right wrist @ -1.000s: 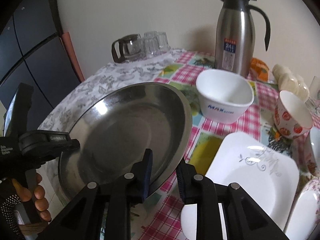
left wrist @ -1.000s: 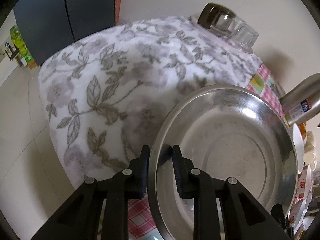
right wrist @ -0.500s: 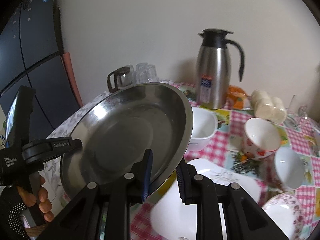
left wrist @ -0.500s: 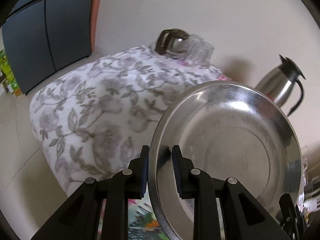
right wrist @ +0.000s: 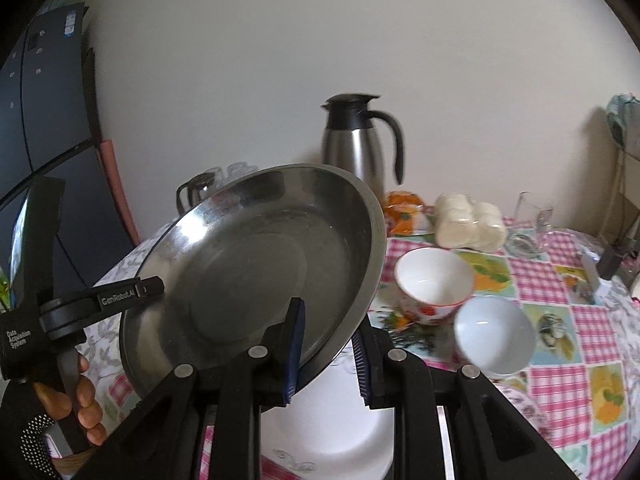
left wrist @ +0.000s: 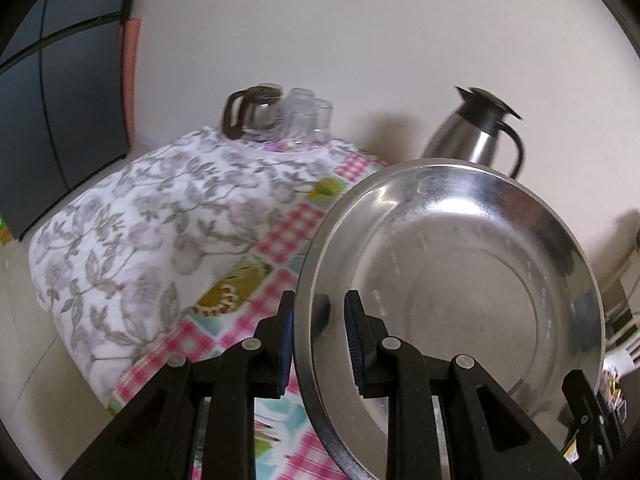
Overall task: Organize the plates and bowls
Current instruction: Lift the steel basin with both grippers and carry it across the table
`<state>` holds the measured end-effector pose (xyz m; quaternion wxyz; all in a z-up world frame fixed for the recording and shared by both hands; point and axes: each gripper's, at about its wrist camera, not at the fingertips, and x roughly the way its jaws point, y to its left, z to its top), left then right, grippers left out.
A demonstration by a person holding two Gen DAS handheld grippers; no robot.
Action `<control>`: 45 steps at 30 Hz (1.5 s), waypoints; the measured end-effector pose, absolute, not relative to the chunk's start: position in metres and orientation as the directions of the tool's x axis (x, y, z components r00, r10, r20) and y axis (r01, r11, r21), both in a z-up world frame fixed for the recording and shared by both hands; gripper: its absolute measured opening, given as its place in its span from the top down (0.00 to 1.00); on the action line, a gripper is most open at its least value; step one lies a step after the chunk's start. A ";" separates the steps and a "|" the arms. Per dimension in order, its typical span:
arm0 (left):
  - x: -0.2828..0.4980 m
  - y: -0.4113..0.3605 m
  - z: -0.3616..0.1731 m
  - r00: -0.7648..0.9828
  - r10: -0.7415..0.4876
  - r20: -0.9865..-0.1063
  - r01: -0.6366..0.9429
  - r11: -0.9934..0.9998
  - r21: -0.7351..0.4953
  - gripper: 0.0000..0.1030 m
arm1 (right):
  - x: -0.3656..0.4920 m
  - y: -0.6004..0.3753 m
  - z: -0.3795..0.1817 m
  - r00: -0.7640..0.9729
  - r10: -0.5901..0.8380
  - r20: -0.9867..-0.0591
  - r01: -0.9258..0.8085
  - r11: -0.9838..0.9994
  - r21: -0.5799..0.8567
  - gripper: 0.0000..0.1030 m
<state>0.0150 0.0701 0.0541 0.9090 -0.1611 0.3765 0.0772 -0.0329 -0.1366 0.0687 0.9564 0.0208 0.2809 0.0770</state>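
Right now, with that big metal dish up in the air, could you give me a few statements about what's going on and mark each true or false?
1. Both grippers clamp the rim of the steel plate, the left gripper on one side and the right gripper on the other. True.
2. The steel plate lies flat on the tablecloth. False: it is held tilted above the table.
3. A steel thermos jug stands upright near the wall. True.
4. The two small bowls hold soup. False: the strawberry-print bowl and the plain white bowl both look empty.
5. A white square plate lies under the right gripper. True.
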 end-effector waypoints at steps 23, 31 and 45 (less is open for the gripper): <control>0.019 -0.007 0.046 0.638 -0.064 -0.767 -0.119 0.976 -0.181 0.77 | -0.057 -0.208 0.051 0.790 0.021 -0.613 0.020 0.998 0.059 0.74; 0.025 0.005 0.018 0.521 -0.071 -0.850 -0.163 0.970 -0.181 0.76 | -0.047 -0.209 0.018 0.710 0.068 -0.701 0.010 0.994 0.107 0.74; 0.031 0.012 -0.012 0.393 -0.049 -0.918 -0.199 0.970 -0.137 0.75 | -0.032 -0.203 -0.022 0.582 0.064 -0.811 0.018 0.996 0.091 0.71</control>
